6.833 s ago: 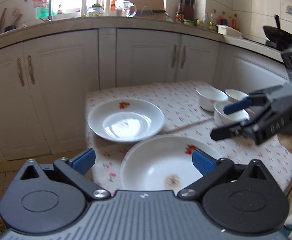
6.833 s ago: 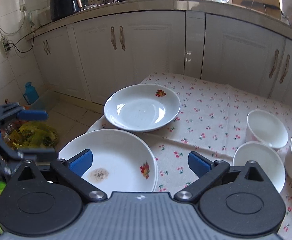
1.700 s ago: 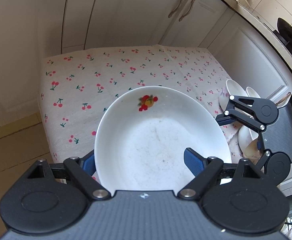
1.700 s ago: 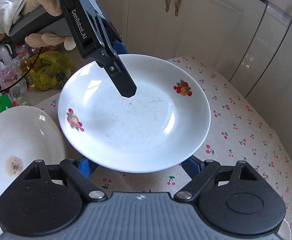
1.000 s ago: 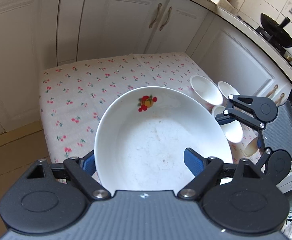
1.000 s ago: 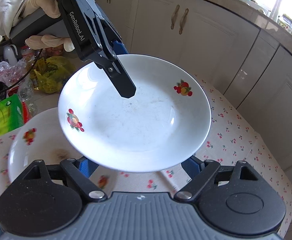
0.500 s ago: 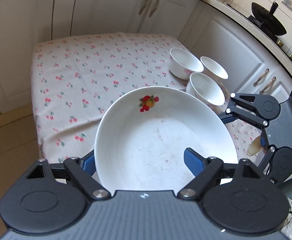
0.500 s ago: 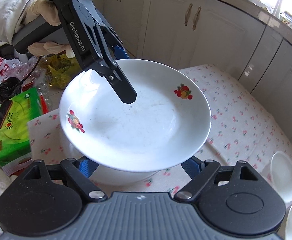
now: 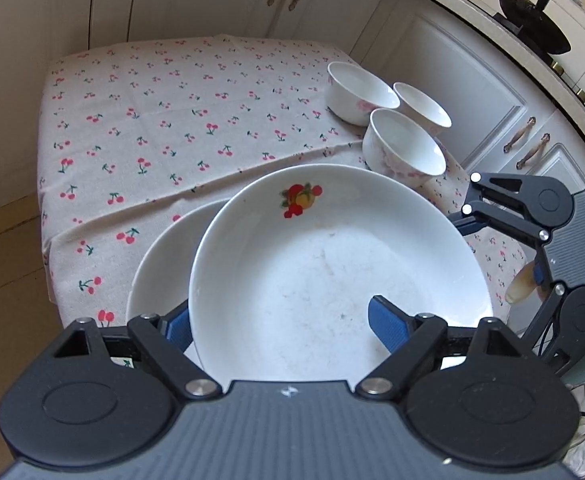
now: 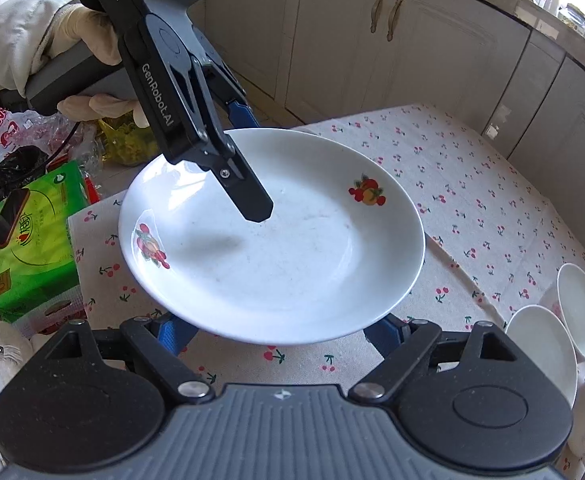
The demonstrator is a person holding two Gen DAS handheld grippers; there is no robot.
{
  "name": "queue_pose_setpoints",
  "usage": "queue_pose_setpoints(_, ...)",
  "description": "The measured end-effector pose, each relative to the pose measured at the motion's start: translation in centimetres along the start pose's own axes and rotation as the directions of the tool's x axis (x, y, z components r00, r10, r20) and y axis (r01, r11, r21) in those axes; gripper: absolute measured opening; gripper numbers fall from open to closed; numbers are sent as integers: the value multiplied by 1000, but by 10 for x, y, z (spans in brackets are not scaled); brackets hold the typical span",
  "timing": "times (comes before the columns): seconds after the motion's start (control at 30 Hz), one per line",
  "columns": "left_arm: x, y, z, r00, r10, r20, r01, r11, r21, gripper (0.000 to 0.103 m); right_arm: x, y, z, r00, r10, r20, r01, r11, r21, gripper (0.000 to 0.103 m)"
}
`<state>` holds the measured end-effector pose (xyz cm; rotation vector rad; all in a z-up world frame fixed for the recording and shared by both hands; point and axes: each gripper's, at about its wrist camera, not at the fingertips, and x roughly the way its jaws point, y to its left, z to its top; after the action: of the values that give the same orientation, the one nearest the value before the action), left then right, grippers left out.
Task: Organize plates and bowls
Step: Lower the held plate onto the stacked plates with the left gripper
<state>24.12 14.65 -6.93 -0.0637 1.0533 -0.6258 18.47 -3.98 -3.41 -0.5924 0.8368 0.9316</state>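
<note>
1. I hold a white plate [image 9: 332,264] with a fruit print in both claws. My left gripper [image 9: 288,326] pinches its rim, one blue pad over the inside and one under.
2. My right gripper [image 10: 280,336] reaches beneath the opposite edge, its jaws set fairly wide. Whether its pads press the rim I cannot tell, because the plate hides them.
3. A second plate [image 9: 160,256] lies on the cherry-print tablecloth [image 9: 152,120] directly under the held one, showing only at its left edge.
4. To stack well, I judge I should centre the held plate over the lower one, level it, and lower both sides together — no drop.
5. Release only once the rims nest, sliding the lower pads out gently.
6. Three small bowls [image 9: 404,148] stand clustered well apart — no risk to them.
</note>
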Motion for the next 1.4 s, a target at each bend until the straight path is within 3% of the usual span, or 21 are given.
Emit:
queue_pose_setpoints(0.93,13,7,-4,999,11,-40,-10,1000,28,87,14,8,5,997,-1,-75,4,999,45,91)
queue_pose_setpoints(1.4,22,3,9,994,72,-79,-64,993,95,87,13,9,6,996,25,-88,-16,995,100,91)
